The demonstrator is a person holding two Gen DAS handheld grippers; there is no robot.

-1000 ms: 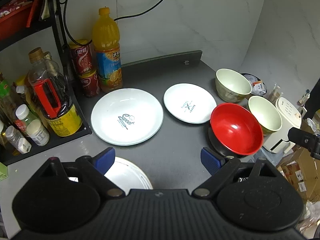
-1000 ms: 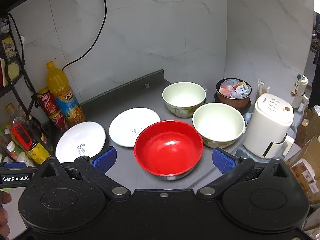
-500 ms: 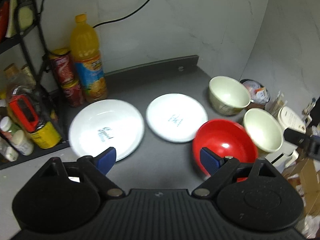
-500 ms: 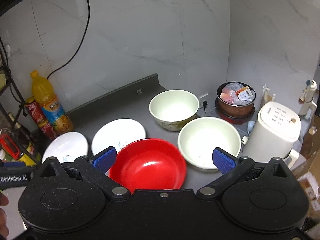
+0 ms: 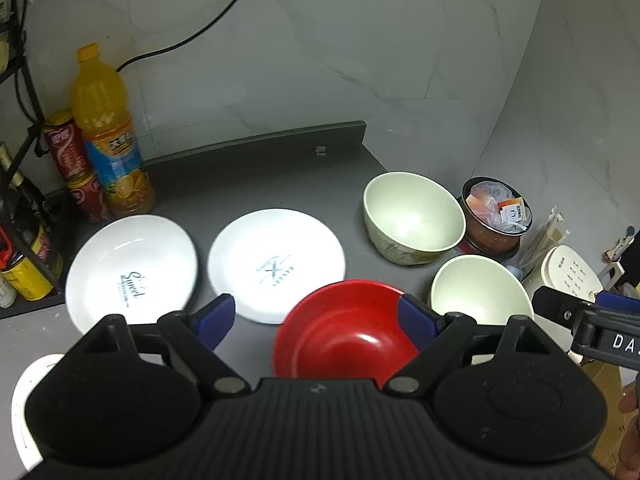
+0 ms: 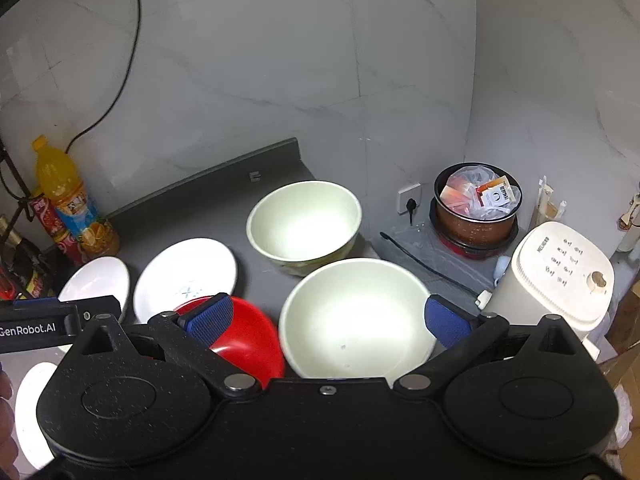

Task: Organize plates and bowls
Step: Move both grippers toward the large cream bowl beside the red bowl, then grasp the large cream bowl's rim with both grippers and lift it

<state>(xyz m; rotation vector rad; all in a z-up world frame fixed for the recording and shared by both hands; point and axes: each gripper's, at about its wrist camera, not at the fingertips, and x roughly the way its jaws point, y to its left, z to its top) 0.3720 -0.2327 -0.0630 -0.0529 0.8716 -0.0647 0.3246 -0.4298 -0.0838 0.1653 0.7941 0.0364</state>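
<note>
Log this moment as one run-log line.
left claw: open, over glossy red bowl | right claw: open, over near pale green bowl | nothing held

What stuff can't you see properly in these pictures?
- Third white plate, left wrist view: mostly behind the left gripper's black body and cut by the edge.
- Red bowl, right wrist view: blurred, partly behind the right gripper's finger.
- Near pale bowl, left wrist view: front rim hidden by the gripper.
- Packets in the brown pot: print too small.
</note>
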